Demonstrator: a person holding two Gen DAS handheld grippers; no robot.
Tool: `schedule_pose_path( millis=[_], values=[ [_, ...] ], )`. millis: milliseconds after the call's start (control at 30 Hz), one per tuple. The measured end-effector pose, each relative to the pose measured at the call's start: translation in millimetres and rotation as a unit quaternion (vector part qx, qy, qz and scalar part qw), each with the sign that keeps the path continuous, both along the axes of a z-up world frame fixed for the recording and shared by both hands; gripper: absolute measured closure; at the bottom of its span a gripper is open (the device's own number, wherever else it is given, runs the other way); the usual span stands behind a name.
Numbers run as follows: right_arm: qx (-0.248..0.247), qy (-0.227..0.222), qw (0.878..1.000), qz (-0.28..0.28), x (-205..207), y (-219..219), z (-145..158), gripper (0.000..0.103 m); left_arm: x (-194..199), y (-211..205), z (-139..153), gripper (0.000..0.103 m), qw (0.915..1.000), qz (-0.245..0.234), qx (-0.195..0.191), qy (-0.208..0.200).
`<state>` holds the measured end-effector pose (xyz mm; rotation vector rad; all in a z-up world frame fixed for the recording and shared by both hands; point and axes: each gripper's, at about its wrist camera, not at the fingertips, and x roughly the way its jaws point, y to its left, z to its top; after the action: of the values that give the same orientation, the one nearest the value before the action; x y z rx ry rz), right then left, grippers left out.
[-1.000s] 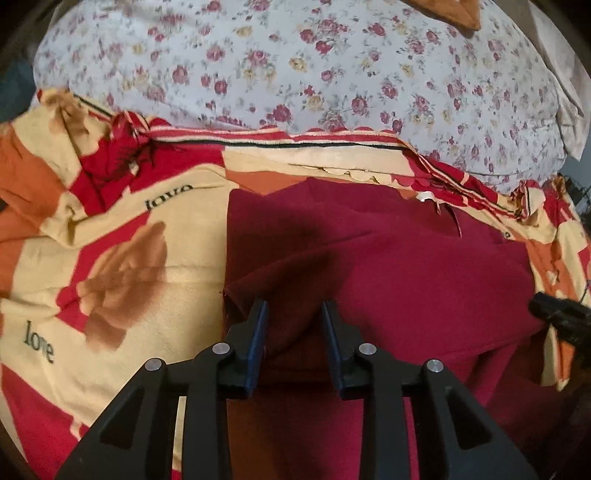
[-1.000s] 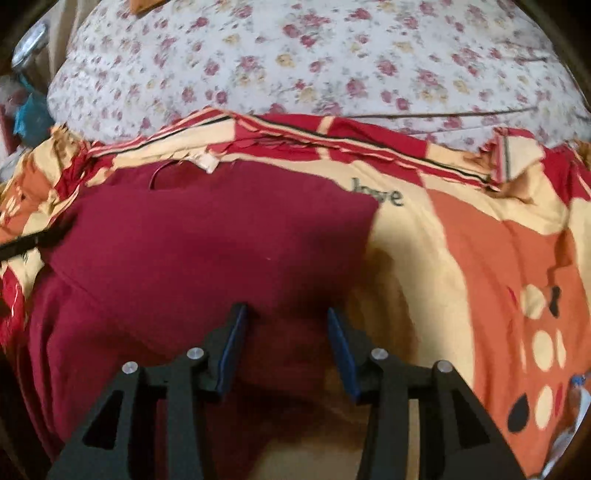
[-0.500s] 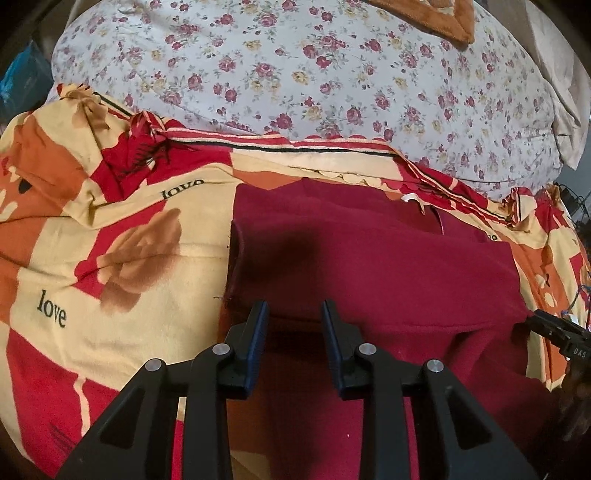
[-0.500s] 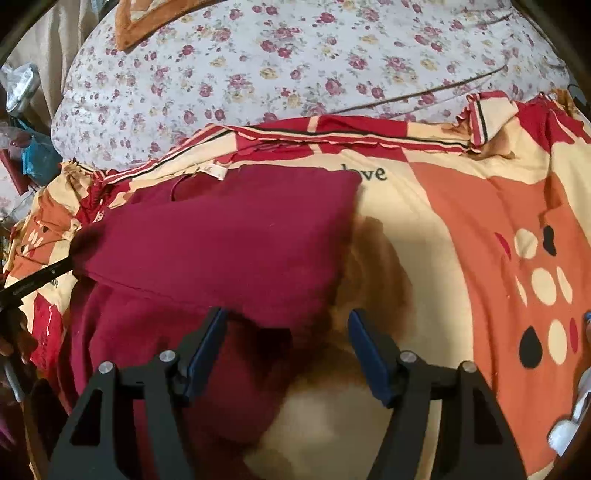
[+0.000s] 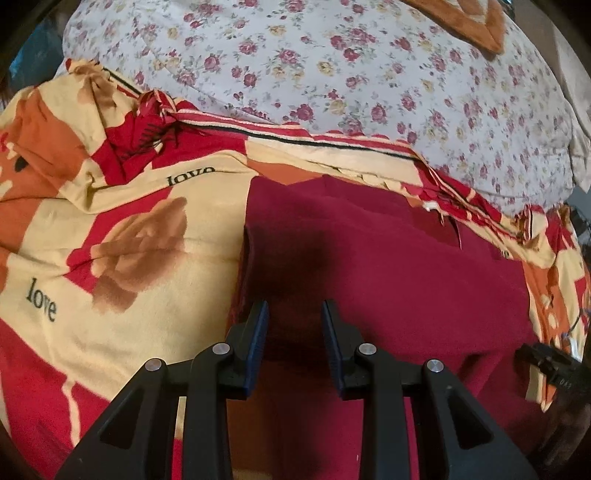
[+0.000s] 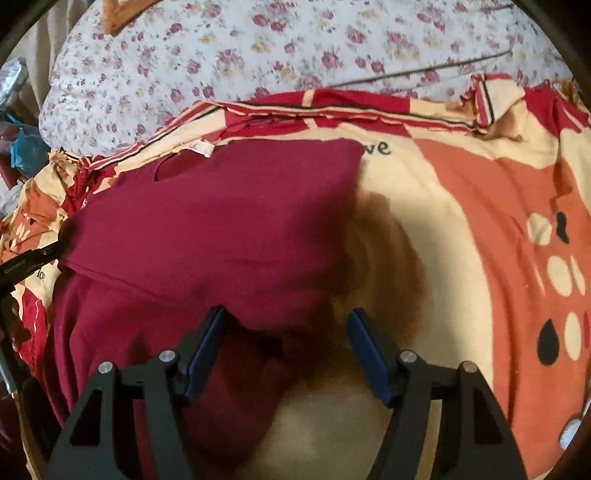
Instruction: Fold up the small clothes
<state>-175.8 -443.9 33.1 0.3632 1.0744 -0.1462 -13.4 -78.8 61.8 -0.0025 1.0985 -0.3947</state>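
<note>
A maroon garment [image 5: 388,266] [image 6: 221,229] lies on a cream, red and orange blanket [image 5: 129,258] [image 6: 480,221]. Its upper part is folded over toward me, with a white neck label [image 6: 199,147] at the far edge. My left gripper [image 5: 293,325] is shut on a pinch of the dark cloth at the garment's left side. My right gripper [image 6: 286,332] stands open over the right end of the fold, and the cloth below it lies loose. Each gripper's black tip shows at the edge of the other's view.
Beyond the blanket lies a white sheet with small red flowers [image 5: 332,74] [image 6: 258,55]. An orange-brown cushion [image 5: 472,18] sits at the far corner. Blue and grey clutter [image 6: 22,147] lies off the bed's left edge.
The right jaws have spread apart and let go of the maroon fold, which now rests flat. The right gripper has drawn back a little. The left gripper keeps its narrow grip.
</note>
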Motion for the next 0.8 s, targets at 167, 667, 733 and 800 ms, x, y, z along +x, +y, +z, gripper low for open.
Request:
schedule_pose_path(
  millis=[167,667,733,800],
  values=[
    [0.002,-0.009,1.000,-0.007,-19,-4,11,0.031,-19,3,8,0.094,0.9998,-0.007,0.015,-0.006],
    [0.066,-0.015,0.995,0.067,-68,36,19,0.024,-103,22,8,0.094,0.9993,-0.027,-0.015,0.019],
    [0.064,-0.012,0.995,0.070,-72,38,19,0.024,-114,24,4,0.094,0.9988,-0.033,-0.022,0.030],
    [0.066,-0.009,0.995,0.072,-76,39,19,0.024,-125,25,2,0.094,0.9981,-0.036,-0.030,0.040]
  ],
)
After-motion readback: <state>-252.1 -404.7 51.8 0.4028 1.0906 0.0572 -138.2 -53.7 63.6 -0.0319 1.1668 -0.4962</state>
